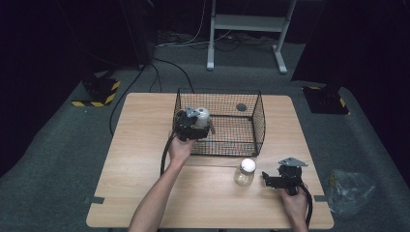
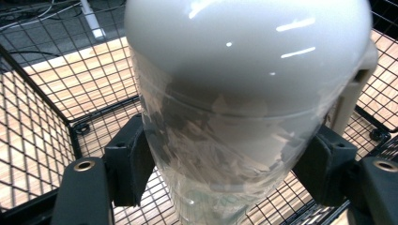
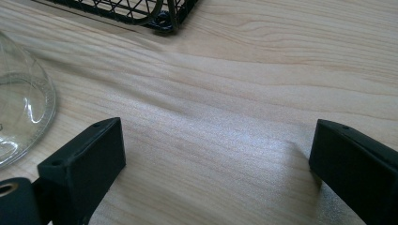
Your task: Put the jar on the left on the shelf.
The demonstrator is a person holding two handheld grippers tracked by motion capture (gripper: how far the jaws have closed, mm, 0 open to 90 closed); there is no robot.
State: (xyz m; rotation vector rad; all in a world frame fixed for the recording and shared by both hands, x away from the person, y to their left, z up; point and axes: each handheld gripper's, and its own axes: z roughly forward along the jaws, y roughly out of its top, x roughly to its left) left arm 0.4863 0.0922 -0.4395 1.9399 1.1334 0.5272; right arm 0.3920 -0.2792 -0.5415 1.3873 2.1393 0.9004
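- Clear glass under a smooth white cap: the jar (image 2: 234, 117) pinched in the left gripper (image 1: 191, 126) hangs inside the wire basket (image 1: 258, 126), at its left end. We judge it rigid, slippery and breakable, best clasped low on the body.
- A second jar (image 1: 245, 172) stands on the table (image 1: 145, 159); its contents are unclear.
- The right gripper (image 3: 216, 159) rests just beside it, jaws spread and empty.

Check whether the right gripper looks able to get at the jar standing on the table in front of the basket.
Probably yes: the right gripper is open, with bare table between it and the jar just beside it.
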